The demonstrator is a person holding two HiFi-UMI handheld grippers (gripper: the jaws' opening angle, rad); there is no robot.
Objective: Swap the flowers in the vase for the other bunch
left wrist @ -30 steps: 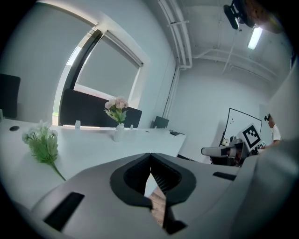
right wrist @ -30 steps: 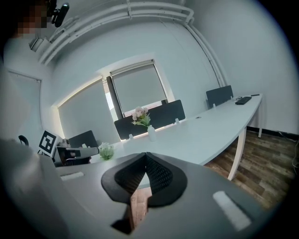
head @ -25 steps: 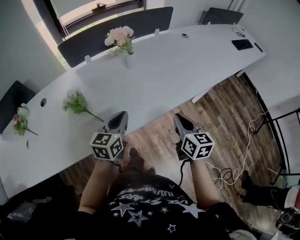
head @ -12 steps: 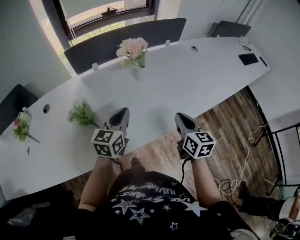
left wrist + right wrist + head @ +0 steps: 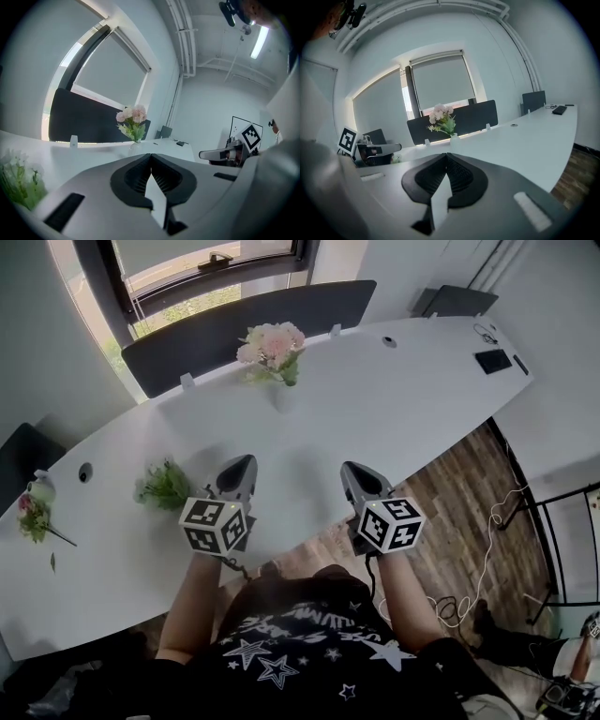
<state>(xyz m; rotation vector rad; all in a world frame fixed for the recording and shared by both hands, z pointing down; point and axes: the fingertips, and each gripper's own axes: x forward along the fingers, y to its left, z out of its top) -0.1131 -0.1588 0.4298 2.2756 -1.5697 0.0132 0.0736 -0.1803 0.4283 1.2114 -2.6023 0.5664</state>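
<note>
head view: pink flowers [image 5: 272,341] stand in the vase [image 5: 280,396] across the tabletop [image 5: 403,399]; green bunch [image 5: 164,486] lies beside my left claw [image 5: 241,466]. left claw and right claw [image 5: 355,472] both pressed together, empty. i judge the stems light and soft: pinch low.

The person wears a black top [image 5: 298,652] printed with white stars and lettering. The left tongs [image 5: 246,461] and right tongs [image 5: 350,469] are grey tapered shells, each bearing a white cube [image 5: 216,526] with black square markers.
</note>
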